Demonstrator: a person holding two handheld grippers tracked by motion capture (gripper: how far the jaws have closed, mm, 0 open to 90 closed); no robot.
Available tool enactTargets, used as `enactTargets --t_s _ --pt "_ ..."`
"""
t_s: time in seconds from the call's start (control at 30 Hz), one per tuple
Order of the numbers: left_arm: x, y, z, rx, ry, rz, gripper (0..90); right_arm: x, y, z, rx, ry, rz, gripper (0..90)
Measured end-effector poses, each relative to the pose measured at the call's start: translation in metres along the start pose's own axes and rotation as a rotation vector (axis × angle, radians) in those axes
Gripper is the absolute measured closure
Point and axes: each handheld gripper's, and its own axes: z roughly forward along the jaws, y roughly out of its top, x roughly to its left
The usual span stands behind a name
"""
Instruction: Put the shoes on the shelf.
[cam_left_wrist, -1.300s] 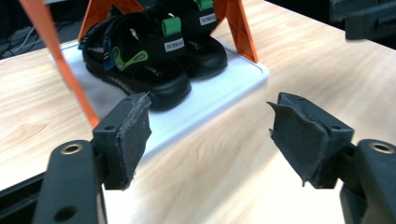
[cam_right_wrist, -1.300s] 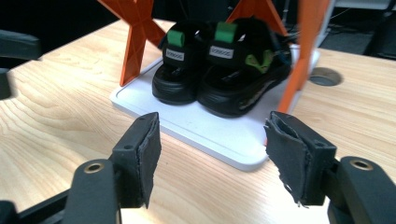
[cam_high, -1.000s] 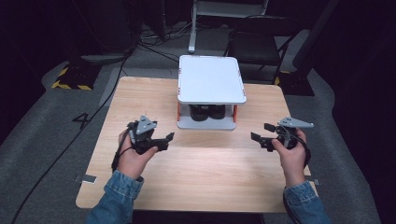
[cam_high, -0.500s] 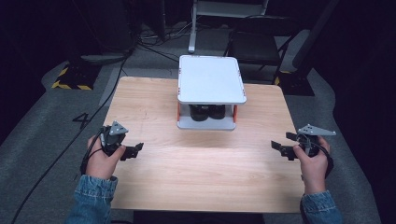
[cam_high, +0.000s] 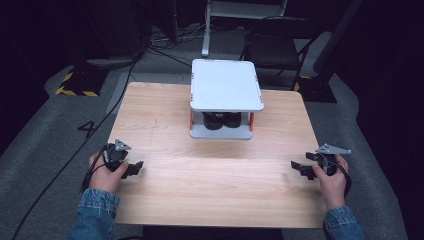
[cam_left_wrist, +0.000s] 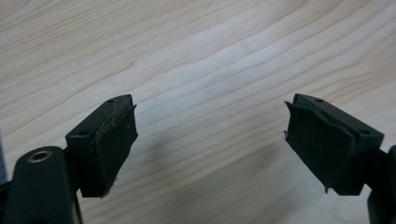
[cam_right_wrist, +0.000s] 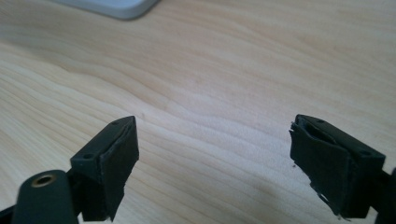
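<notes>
Well, L gripper (cam_high: 131, 168) & R gripper (cam_high: 299, 168), jaws wide apart, empty, sit well short of white two-tier plastic shelf (cam_high: 226, 85); black shoes (cam_high: 222, 120) sit under its top. Risk: reaching in could knock shelf.

The high view looks forward and down over the whole table (cam_high: 210, 190). Both gripper views sit close above that table, looking along their jaws at its wood.

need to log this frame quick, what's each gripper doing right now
Left gripper: open, jaws wide apart, nothing between them, bare table below.
Right gripper: open, jaws wide apart, holding nothing.
</notes>
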Motion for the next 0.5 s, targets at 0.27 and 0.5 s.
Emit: enactTargets --t_s 0.27,0.5 --pt "0.008 -0.005 0.019 -0.117 -0.061 -0.056 11.4 0.003 -0.008 0.021 0.047 -0.065 -0.050 13.3" --pt "0.008 -0.005 0.020 -0.105 -0.048 -0.075 7.0 0.007 -0.002 0.032 0.079 -0.113 -0.022 0.0"
